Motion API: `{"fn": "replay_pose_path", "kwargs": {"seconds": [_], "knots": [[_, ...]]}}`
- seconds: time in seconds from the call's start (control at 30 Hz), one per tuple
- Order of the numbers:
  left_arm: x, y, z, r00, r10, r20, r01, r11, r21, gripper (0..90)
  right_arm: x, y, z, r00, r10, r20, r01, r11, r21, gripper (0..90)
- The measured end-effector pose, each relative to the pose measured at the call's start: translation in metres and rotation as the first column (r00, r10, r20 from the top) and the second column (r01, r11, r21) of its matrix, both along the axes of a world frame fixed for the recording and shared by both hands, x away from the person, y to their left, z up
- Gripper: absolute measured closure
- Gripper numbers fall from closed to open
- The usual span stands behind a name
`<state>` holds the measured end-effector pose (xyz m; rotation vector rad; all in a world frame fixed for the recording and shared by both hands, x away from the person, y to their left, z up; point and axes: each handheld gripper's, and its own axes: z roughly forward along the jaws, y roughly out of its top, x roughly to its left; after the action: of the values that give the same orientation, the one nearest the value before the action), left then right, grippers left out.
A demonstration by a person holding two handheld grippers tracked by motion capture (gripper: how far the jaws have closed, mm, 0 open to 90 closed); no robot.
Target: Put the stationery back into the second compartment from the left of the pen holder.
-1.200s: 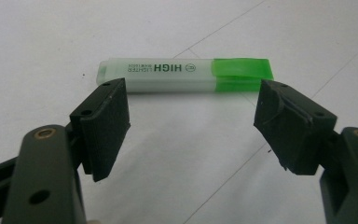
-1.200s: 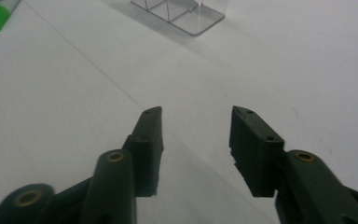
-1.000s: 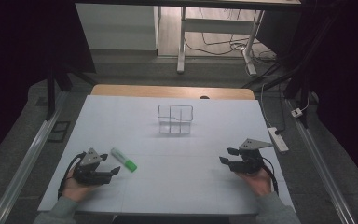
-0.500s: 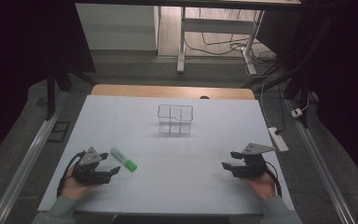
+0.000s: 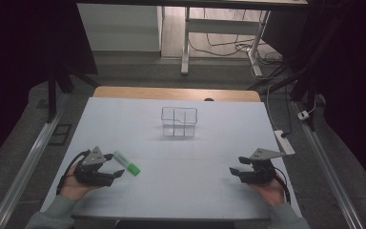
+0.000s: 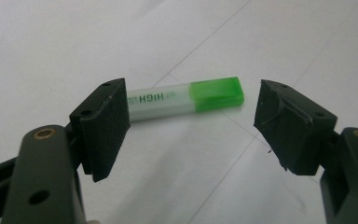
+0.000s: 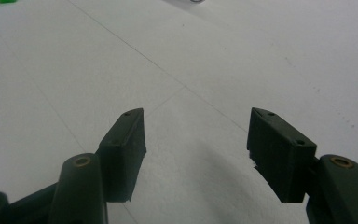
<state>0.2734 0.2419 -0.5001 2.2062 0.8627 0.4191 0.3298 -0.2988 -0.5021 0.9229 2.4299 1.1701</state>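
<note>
Left gripper (image 5: 116, 172): held low over the table near its front left edge; jaws stand apart, nothing between the pads. In the left gripper view the pads (image 6: 103, 123) are black, blocky, with a matt rubber-like face.

Lead case (image 5: 127, 163): lies flat on the table just beyond the left gripper's tips, untouched. Flat, slim rectangular box; frosted translucent body with printed lettering, bright green cap end (image 6: 216, 92) pointing away to the right in the left gripper view.

Risk, approach: the case lies crosswise to the jaw line and one pad already overlaps its frosted end in the left gripper view. Closing from here would likely catch one end only, so the case may pivot or skid out.

Risk, surface: the case looks smooth, hard plastic on a smooth white sheet; a glancing pad contact may push it away rather than grip it.

Risk, height: the case is thin; pads coming down too high would close over it, too low would drag on the sheet.

Right gripper (image 5: 235, 172): held low near the front right edge, well apart from the case; jaws have just been opening and stand wide, with only bare table between them.

Table (image 5: 209, 157): white matt covering with faint straight seam lines.

Clear box (image 5: 179, 122): farther back, near mid-table; transparent, square, thin-walled, divided into compartments, appears empty.
</note>
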Motion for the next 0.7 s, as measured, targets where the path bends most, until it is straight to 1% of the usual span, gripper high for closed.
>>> {"fn": "replay_pose_path", "kwargs": {"seconds": [0.07, 0.13, 0.17, 0.23, 0.33, 0.47, 0.53, 0.57, 0.63, 0.67, 0.7], "knots": [[0.003, -0.001, 0.003, 0.9995, -0.032, -0.007, 0.032, 0.9994, 0.014, 26.1, 0.000, 0.000, 0.000, 1.0000, 0.005, 0.001, -0.005, 1.000, -0.002, 36.5], [0.005, -0.002, 0.005, 0.9984, -0.057, 0.000, 0.057, 0.9977, 0.037, 26.1, 0.000, 0.000, 0.000, 1.0000, 0.008, 0.002, -0.008, 1.000, -0.005, 36.5], [0.007, -0.003, 0.007, 0.9974, -0.072, 0.000, 0.072, 0.9965, 0.042, 26.1, 0.000, 0.000, 0.000, 1.0000, 0.008, 0.001, -0.008, 1.000, -0.006, 36.5], [0.009, -0.006, 0.010, 0.9949, -0.101, 0.006, 0.100, 0.9932, 0.060, 26.1, 0.000, 0.001, -0.001, 0.9999, 0.012, -0.001, -0.012, 1.000, -0.009, 36.5], [0.014, -0.010, 0.013, 0.9903, -0.139, 0.006, 0.138, 0.9864, 0.089, 26.2, 0.000, 0.002, -0.001, 0.9999, 0.015, 0.001, -0.015, 1.000, -0.016, 36.4], [0.019, -0.014, 0.016, 0.9801, -0.198, -0.001, 0.197, 0.9715, 0.132, 26.3, -0.001, 0.003, -0.001, 0.9998, 0.021, 0.003, -0.021, 0.999, -0.028, 36.2], [0.021, -0.016, 0.016, 0.9748, -0.223, -0.003, 0.221, 0.9645, 0.144, 26.3, 0.000, 0.003, -0.002, 0.9998, 0.021, 0.000, -0.021, 0.999, -0.026, 36.2], [0.022, -0.017, 0.016, 0.9728, -0.232, -0.003, 0.230, 0.9622, 0.146, 26.4, 0.000, 0.003, -0.002, 0.9998, 0.020, -0.002, -0.020, 0.999, -0.028, 36.1], [0.025, -0.020, 0.017, 0.9668, -0.255, -0.005, 0.253, 0.9535, 0.164, 26.6, 0.000, 0.004, -0.003, 0.9998, 0.020, -0.006, -0.020, 0.999, -0.032, 36.0], [0.026, -0.021, 0.017, 0.9648, -0.263, -0.002, 0.260, 0.9514, 0.166, 26.9, 0.000, 0.004, -0.003, 0.9997, 0.022, -0.007, -0.022, 0.999, -0.032, 35.9], [0.027, -0.022, 0.018, 0.9613, -0.275, -0.003, 0.272, 0.9463, 0.175, 27.2, 0.000, 0.004, -0.003, 0.9997, 0.023, -0.008, -0.024, 0.999, -0.030, 35.8]]}}
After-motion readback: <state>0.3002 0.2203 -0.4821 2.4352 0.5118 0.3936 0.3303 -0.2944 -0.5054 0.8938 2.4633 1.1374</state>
